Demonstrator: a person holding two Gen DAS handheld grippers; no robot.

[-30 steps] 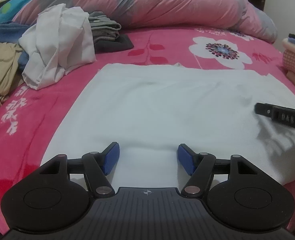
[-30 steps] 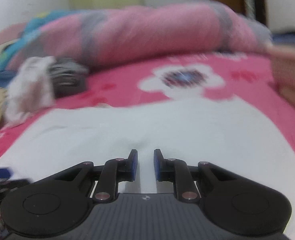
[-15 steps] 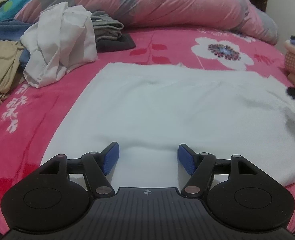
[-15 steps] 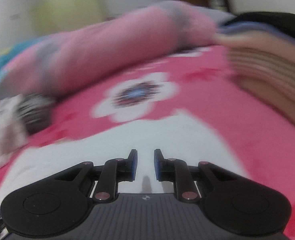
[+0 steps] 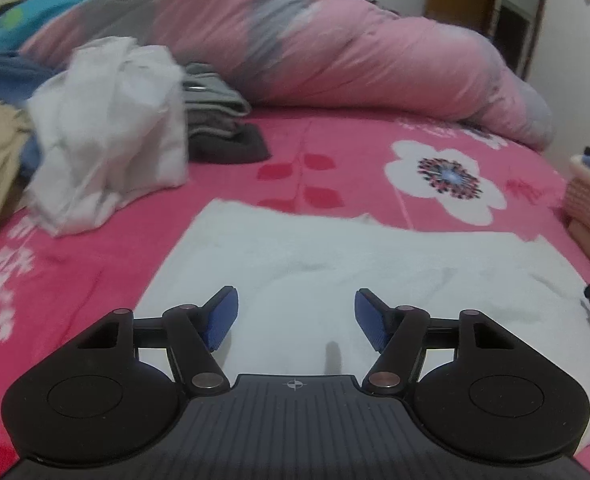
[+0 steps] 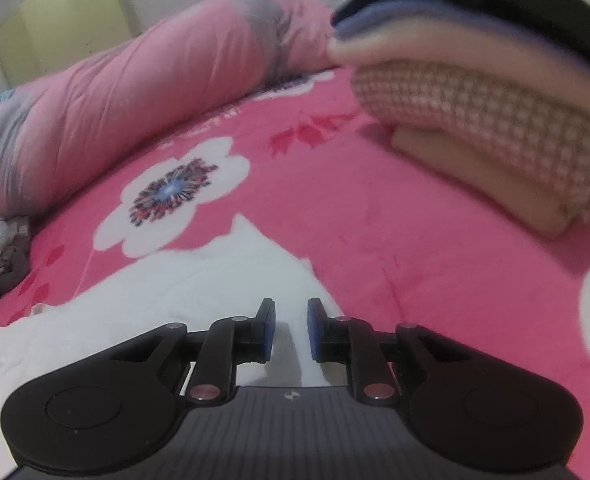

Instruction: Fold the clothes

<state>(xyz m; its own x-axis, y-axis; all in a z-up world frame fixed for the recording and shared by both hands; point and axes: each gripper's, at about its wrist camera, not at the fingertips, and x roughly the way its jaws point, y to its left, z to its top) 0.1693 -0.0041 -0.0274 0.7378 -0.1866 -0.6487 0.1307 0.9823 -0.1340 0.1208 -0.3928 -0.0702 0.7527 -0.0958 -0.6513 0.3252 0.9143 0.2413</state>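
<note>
A white garment lies spread flat on the pink flowered bed. The left tool is above its near edge, with the blue pads wide apart and nothing between them. The right tool is over the garment's right corner, its pads separated by a small gap, holding nothing. A stack of folded clothes sits on the bed to the right.

Rolled pink quilt along floral pink bedsheet.
</note>
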